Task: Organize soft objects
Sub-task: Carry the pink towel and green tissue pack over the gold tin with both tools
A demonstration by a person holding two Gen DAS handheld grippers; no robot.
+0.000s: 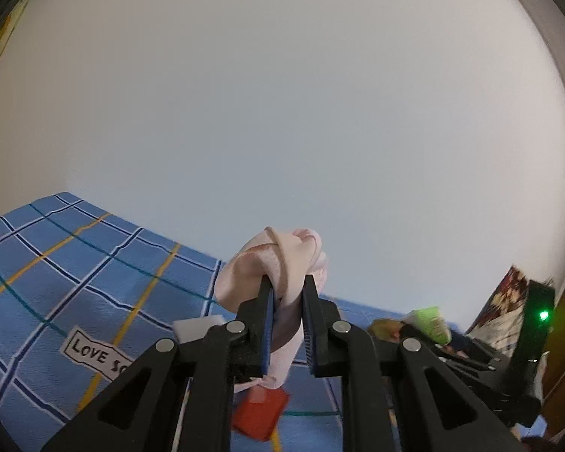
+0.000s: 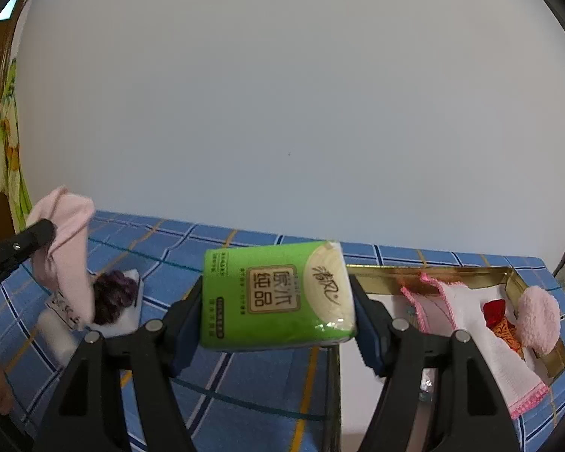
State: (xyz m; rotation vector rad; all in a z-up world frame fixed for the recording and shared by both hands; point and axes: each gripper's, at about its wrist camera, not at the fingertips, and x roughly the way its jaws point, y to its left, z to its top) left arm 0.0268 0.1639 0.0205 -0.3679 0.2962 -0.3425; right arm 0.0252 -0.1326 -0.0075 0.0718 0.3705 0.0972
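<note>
Cloths (image 2: 474, 324) in gold tray (image 2: 380, 273), pink puff (image 2: 538, 318)

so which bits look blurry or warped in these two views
Left wrist view: fisheye bends the blue checked sheet grid; red item under the left tool is soft. Right wrist view: green tissue pack sharp, pink cloth at the left edge smeared.
</note>
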